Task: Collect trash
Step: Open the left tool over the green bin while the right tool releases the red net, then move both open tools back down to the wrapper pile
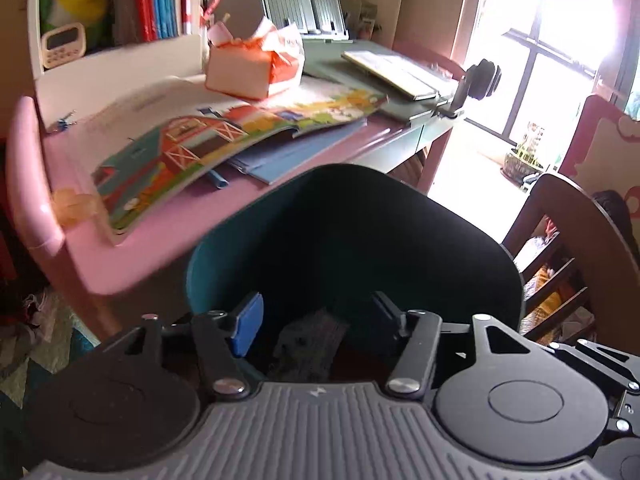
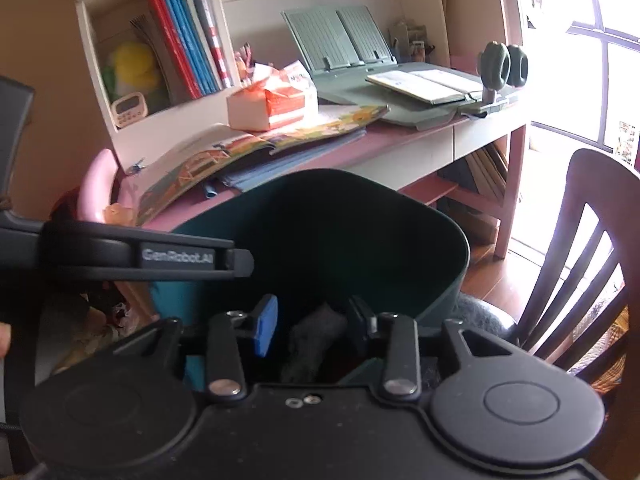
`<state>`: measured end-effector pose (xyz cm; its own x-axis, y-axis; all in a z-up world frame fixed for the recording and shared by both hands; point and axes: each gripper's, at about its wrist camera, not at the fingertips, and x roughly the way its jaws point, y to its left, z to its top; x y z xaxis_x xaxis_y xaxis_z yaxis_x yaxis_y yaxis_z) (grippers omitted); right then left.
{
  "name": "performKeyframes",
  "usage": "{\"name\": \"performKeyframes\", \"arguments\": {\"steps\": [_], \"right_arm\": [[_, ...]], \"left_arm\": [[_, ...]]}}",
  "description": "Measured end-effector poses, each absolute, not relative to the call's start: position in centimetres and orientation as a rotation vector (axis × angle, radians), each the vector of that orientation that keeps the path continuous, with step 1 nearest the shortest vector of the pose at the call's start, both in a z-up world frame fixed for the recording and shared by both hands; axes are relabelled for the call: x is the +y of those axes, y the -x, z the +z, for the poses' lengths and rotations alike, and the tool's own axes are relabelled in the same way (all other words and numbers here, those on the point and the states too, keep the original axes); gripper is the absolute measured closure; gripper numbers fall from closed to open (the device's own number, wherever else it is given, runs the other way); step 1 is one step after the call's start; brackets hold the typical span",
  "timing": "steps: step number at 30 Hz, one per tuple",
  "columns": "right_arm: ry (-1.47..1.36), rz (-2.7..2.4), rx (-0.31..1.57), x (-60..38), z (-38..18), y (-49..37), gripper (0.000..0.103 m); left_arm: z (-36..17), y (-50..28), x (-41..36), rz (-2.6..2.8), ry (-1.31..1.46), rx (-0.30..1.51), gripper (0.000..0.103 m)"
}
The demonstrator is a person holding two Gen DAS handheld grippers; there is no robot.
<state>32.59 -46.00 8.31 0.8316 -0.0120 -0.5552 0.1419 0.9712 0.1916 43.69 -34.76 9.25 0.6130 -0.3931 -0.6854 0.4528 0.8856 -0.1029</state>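
Facing one teal bin [image 1: 248, 248], two open-fingered grippers: left gripper [image 1: 316, 320], right gripper [image 2: 316, 322].

The right gripper [image 2: 310, 326] hangs over a dark green bin [image 2: 400, 232], its blue-padded fingers [image 2: 266, 324] spread apart with a dark grey lump [image 2: 316, 340] between them. The left gripper [image 2: 192, 260] reaches in from the left across the bin's rim. Behind stands a pink desk [image 2: 360, 152] bearing a picture book [image 2: 248, 148] and a tissue box [image 2: 272, 106]. A wooden chair [image 2: 592, 248] stands to the right.
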Motion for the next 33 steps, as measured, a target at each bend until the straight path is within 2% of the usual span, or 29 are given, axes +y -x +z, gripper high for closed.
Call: {"name": "performKeyframes", "arguments": {"steps": [4, 11, 13, 21, 24, 27, 33], "right_arm": [[-0.203, -0.058, 0.567, -44.5, 9.6, -30.9, 0.060], [-0.167, -0.006, 0.549, -41.5, 11.6, -27.9, 0.056], [-0.160, 0.012, 0.545, -40.5, 12.1, -27.1, 0.050], [-0.121, 0.121, 0.547, -35.4, 12.7, -24.6, 0.044], [-0.122, 0.176, 0.556, -33.3, 12.4, -24.0, 0.043], [-0.114, 0.238, 0.565, -30.8, 11.7, -23.5, 0.043], [-0.075, 0.344, 0.597, -25.8, 9.0, -23.0, 0.043]], "left_arm": [[10.6, -41.3, -32.7, -0.495, -0.081, 0.743, 0.034], [12.4, -37.4, -28.4, -0.492, -0.062, 0.716, 0.034], [12.9, -36.2, -27.0, -0.495, -0.056, 0.711, 0.034], [13.9, -31.7, -20.3, -0.450, -0.051, 0.660, 0.030], [13.8, -30.3, -17.4, -0.413, -0.041, 0.654, 0.029], [13.3, -29.1, -14.2, -0.383, -0.013, 0.653, 0.023], [10.4, -26.6, -7.3, -0.306, 0.025, 0.666, 0.020]]}}
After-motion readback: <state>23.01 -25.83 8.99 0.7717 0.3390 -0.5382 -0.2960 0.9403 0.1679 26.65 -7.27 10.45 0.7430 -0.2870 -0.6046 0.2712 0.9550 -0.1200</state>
